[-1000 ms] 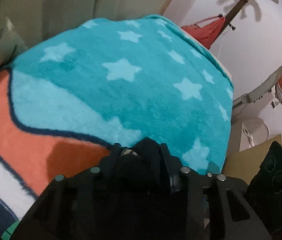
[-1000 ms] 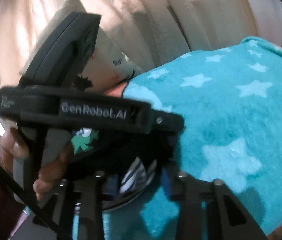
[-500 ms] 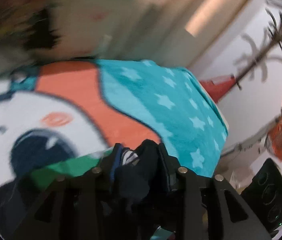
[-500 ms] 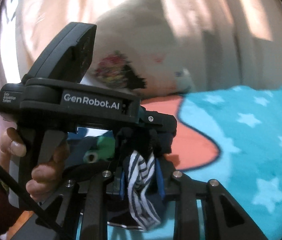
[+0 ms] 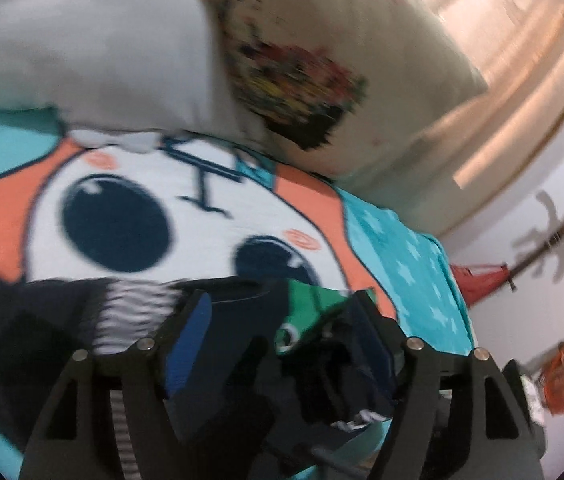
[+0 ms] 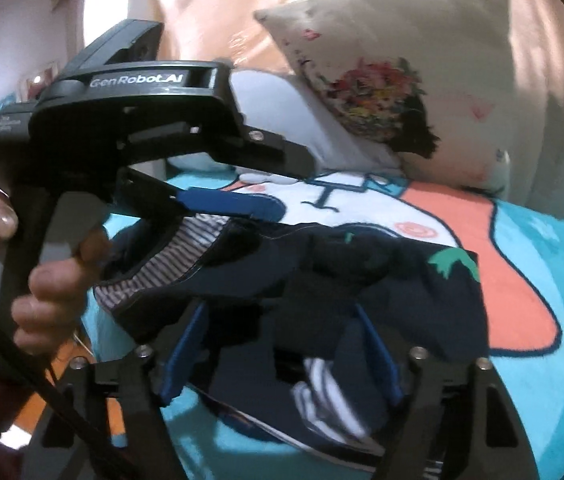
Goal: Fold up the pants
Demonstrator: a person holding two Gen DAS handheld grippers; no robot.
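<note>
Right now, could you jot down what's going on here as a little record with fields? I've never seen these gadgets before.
Activity: folding pants on a bed
Garment: dark navy pants with a striped waistband and green print, lying bunched on the blanket
Surface: cartoon-face blanket, teal with stars
Behind: floral pillow leaning upright
Left tongs: open, fingers spread above the waistband
Right tongs: open, pants fabric lying between the fingers
Holder: a person's hand grips the left handle
</note>
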